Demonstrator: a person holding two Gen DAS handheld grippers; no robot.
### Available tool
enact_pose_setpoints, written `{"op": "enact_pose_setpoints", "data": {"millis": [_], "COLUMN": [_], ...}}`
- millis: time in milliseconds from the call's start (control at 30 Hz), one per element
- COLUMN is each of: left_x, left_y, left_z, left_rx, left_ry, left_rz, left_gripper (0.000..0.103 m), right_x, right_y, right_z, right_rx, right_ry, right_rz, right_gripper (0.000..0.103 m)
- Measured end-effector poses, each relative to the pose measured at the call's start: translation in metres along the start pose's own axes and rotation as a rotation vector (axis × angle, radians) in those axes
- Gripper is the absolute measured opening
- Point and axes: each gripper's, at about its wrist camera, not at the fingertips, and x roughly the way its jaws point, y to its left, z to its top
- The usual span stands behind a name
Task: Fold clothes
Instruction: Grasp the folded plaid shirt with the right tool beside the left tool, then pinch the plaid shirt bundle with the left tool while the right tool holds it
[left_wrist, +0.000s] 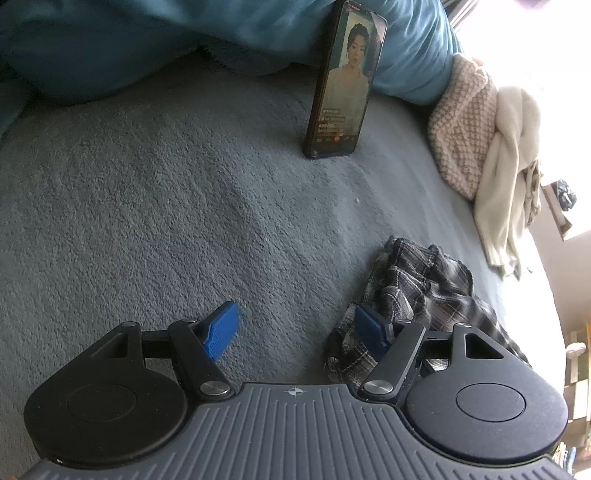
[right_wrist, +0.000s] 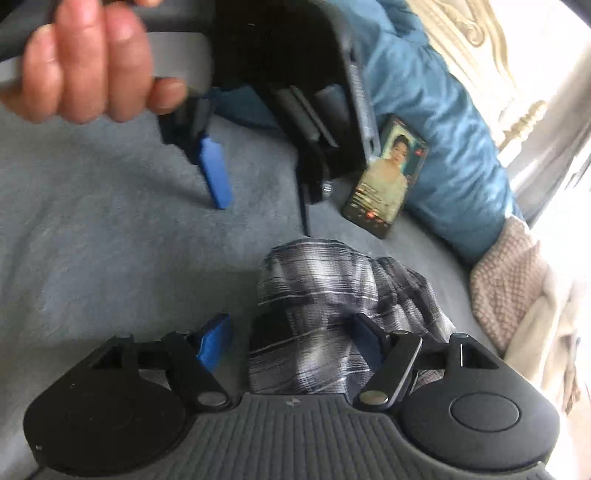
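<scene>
A crumpled black-and-white plaid garment (left_wrist: 424, 291) lies on the grey fleece blanket (left_wrist: 147, 206). My left gripper (left_wrist: 295, 330) is open just left of the garment; its right pad (left_wrist: 371, 330) sits at the cloth's edge, and only blanket shows between the pads. In the right wrist view the plaid garment (right_wrist: 317, 291) bunches up between the wide-apart fingers of my right gripper (right_wrist: 290, 343), which is open. The left gripper (right_wrist: 262, 214) hangs above and beyond the garment, held by a hand (right_wrist: 85, 62).
A phone (left_wrist: 343, 81) with a lit screen leans against a blue duvet (left_wrist: 110, 48) at the back. A cream knit garment (left_wrist: 465, 125) and a pale cloth (left_wrist: 509, 177) lie at the right edge of the bed. Bare grey blanket spreads to the left.
</scene>
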Motion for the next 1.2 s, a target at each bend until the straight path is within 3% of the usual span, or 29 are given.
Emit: {"op": "enact_pose_setpoints", "data": {"millis": [167, 233, 300, 467, 667, 767, 900, 1200], "left_x": [0.0, -0.001, -0.002, -0.001, 0.011, 0.026, 0.045, 0.077], "left_y": [-0.002, -0.003, -0.004, -0.005, -0.016, -0.022, -0.028, -0.037], "left_z": [0.001, 0.001, 0.001, 0.006, 0.017, 0.023, 0.029, 0.041], "left_rx": [-0.003, -0.004, -0.006, -0.033, -0.085, -0.139, -0.195, -0.197], "left_ry": [-0.006, -0.011, -0.015, -0.011, -0.003, 0.04, 0.101, 0.164], "left_rz": [-0.007, -0.012, -0.017, -0.051, -0.154, -0.221, -0.282, -0.347], "left_gripper": [0.07, 0.07, 0.07, 0.07, 0.072, 0.072, 0.073, 0.075], "right_x": [0.004, 0.002, 0.002, -0.003, -0.011, -0.012, -0.01, -0.012], "right_y": [-0.005, -0.01, -0.021, -0.083, -0.148, -0.157, -0.156, -0.157], "right_z": [0.002, 0.001, 0.0, -0.022, -0.096, -0.126, -0.14, -0.125], "right_rx": [0.049, 0.09, 0.171, 0.655, 1.304, 1.478, 1.561, 1.379], "right_ry": [0.028, 0.024, 0.024, 0.015, -0.067, -0.078, -0.098, -0.105], "right_rz": [-0.022, -0.023, -0.006, 0.161, 0.319, 0.347, 0.365, 0.329], "right_gripper": [0.047, 0.029, 0.021, 0.015, 0.015, 0.015, 0.015, 0.016]}}
